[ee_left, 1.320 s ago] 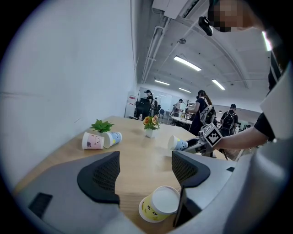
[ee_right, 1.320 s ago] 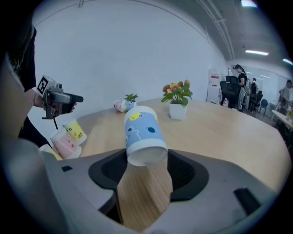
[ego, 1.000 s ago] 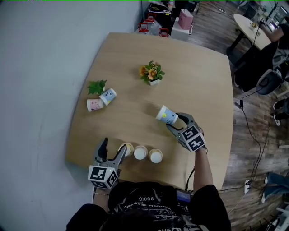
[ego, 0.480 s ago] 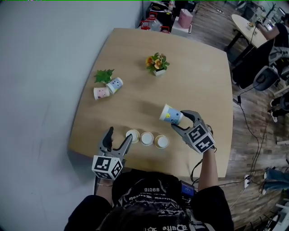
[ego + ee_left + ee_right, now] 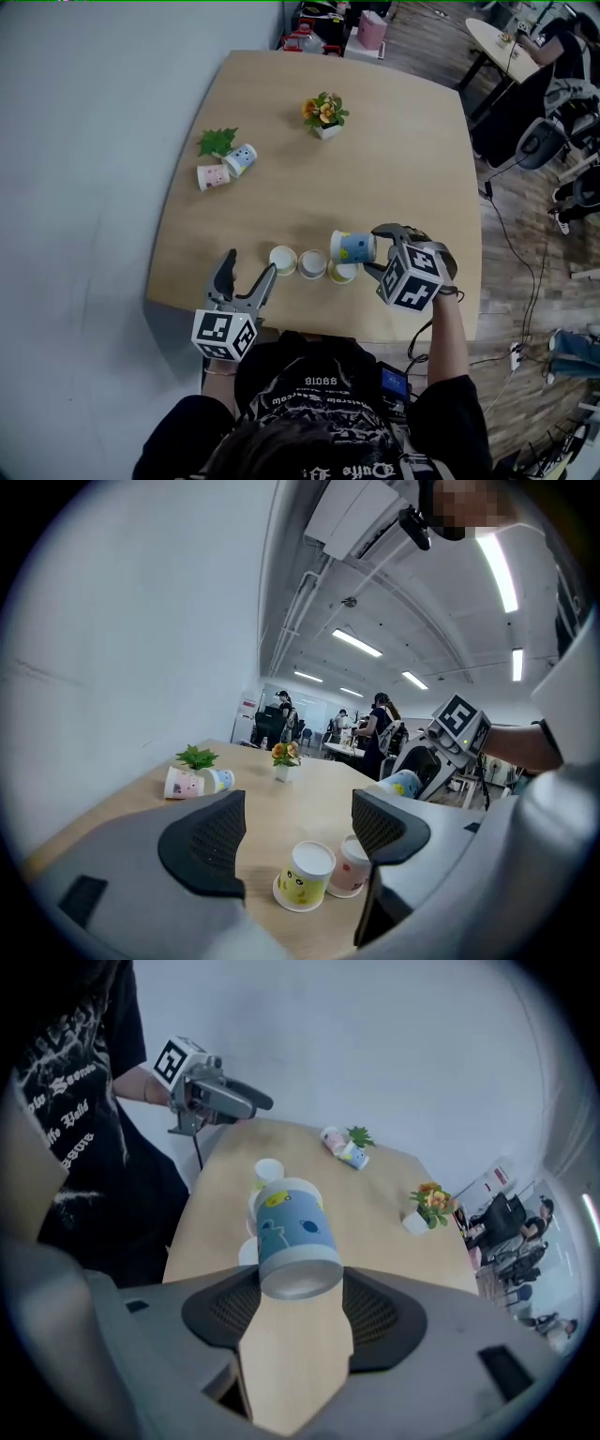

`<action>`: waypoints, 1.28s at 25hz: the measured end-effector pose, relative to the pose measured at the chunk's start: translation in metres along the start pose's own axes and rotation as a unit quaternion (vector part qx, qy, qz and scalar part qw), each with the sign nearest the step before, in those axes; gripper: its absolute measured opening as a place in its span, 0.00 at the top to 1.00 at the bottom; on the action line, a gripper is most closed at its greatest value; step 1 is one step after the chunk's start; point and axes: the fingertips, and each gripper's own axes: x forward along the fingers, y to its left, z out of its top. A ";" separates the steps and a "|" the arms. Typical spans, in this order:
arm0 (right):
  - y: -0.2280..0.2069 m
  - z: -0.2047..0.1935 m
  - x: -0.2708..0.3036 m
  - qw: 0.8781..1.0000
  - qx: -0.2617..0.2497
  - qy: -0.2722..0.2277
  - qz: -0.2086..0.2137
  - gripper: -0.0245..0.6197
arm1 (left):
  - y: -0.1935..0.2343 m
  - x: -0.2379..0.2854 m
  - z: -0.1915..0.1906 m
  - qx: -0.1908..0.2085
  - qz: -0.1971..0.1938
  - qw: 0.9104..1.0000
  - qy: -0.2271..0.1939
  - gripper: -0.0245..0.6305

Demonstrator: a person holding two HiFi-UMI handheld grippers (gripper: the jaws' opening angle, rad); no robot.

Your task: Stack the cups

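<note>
A wooden surface [image 5: 403, 141] carries a small flower pot [image 5: 324, 113] near its far middle. Left of the pot lies a green leafy sprig [image 5: 217, 142], close to the grey wall [image 5: 84, 141]. Beyond the pot stands a pink bag [image 5: 372, 30]. Right of the pot, a dark chair [image 5: 539, 142] sits on the wood floor [image 5: 511, 309].

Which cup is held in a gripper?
The blue cup in the right gripper; the row of three stands upside down, the pair by the green plant lies sideways.
</note>
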 end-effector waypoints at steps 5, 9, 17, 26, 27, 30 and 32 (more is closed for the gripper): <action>0.014 -0.002 0.000 0.996 -0.063 0.070 0.010 0.53 | -0.002 -0.005 0.004 0.013 -0.016 1.000 -0.002 0.41; 0.017 -0.005 0.001 0.989 -0.096 0.114 0.009 0.53 | -0.005 -0.009 0.005 0.022 -0.028 0.999 -0.002 0.41; 0.018 0.002 0.001 0.975 -0.140 0.172 -0.006 0.53 | -0.013 -0.018 0.003 0.029 -0.051 0.998 -0.002 0.41; 0.019 0.006 0.002 0.960 -0.171 0.221 -0.003 0.52 | -0.011 -0.030 -0.001 0.023 -0.069 0.997 -0.003 0.41; 0.019 0.006 0.001 0.958 -0.176 0.228 -0.002 0.52 | -0.009 -0.031 -0.002 0.020 -0.067 0.998 -0.004 0.41; 0.019 0.009 0.002 0.949 -0.191 0.249 0.001 0.52 | -0.004 -0.033 -0.002 0.014 -0.062 0.998 -0.007 0.41; 0.020 0.012 0.001 0.948 -0.191 0.255 0.006 0.52 | -0.001 -0.034 -0.002 0.010 -0.060 0.998 -0.010 0.41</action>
